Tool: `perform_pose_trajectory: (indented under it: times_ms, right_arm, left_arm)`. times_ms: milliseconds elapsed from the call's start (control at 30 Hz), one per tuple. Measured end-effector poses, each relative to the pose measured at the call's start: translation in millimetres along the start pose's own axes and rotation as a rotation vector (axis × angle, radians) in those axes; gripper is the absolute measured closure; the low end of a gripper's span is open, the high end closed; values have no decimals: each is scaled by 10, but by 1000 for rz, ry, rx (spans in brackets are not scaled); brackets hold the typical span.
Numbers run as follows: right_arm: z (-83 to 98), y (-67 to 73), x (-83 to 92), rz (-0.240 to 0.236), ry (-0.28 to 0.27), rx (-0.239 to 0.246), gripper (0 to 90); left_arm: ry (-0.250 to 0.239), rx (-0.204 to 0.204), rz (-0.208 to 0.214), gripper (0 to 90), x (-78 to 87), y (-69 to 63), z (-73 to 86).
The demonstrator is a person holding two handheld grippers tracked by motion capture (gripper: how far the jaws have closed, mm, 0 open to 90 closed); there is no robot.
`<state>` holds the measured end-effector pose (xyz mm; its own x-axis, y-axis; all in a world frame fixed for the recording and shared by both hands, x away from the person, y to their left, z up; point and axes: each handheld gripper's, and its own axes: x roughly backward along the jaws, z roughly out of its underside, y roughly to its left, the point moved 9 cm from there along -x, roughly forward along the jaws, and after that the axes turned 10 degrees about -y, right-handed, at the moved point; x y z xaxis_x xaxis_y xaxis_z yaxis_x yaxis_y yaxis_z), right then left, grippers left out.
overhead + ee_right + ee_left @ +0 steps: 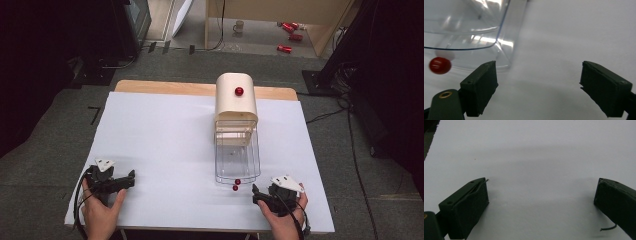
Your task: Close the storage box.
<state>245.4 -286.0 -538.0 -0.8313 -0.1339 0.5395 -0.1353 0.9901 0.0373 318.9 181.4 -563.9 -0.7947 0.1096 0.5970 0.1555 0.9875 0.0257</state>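
Note:
A cream box (pixel 235 97) with a red knob (pixel 239 91) stands at the table's far middle. Clear plastic drawers (pixel 237 157) stick out of its front toward me, ending in two small red knobs (pixel 236 184). My right gripper (pixel 255 194) rests on the table just right of those knobs, open, with nothing between its jaws. In the right gripper view the gripper (pixel 539 75) faces the clear drawer's corner (pixel 504 45), and a red knob (pixel 440 65) lies left of the jaws. My left gripper (pixel 131 179) sits open at the near left, over bare white table (pixel 541 157).
The white table top (pixel 160 140) has a wooden strip (pixel 165 87) along its far edge. Beyond it lie grey floor, cables, a mug (pixel 239 26) and red cans (pixel 290 30). Dark equipment stands at both sides.

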Motion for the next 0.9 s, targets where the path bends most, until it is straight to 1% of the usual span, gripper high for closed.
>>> perform_pose_trajectory:
  times_ms: [233, 433, 467, 500, 533, 600, 667, 700, 733, 800, 900]
  right_arm:
    - [-82, 168, 118, -43, -44, 13, 207]
    - [-182, 317, 222, -75, -101, 17, 315]
    - [-193, 337, 237, -85, -106, 14, 335]
    - [-193, 337, 237, -85, -106, 14, 335]
    - [-209, 373, 257, -101, -114, 10, 376]
    - [-212, 403, 263, -113, -116, 11, 426]
    - [-201, 454, 265, -136, -105, 10, 473]
    - [-201, 454, 265, -136, -105, 10, 473]
    - [-188, 504, 258, -154, -96, 14, 501]
    - [-179, 547, 250, -169, -90, 23, 525]
    - [-195, 570, 260, -174, -98, 19, 551]
  left_arm:
    - [0, 0, 0, 0, 0, 0, 0]
    - [0, 0, 0, 0, 0, 0, 0]
    - [0, 0, 0, 0, 0, 0, 0]
    - [0, 0, 0, 0, 0, 0, 0]
    - [0, 0, 0, 0, 0, 0, 0]
    - [0, 0, 0, 0, 0, 0, 0]
    - [0, 0, 0, 0, 0, -1, 0]
    - [0, 0, 0, 0, 0, -1, 0]
    - [0, 0, 0, 0, 0, 0, 0]
    - [0, 0, -1, 0, 0, -1, 0]
    - [0, -1, -1, 0, 0, -1, 0]
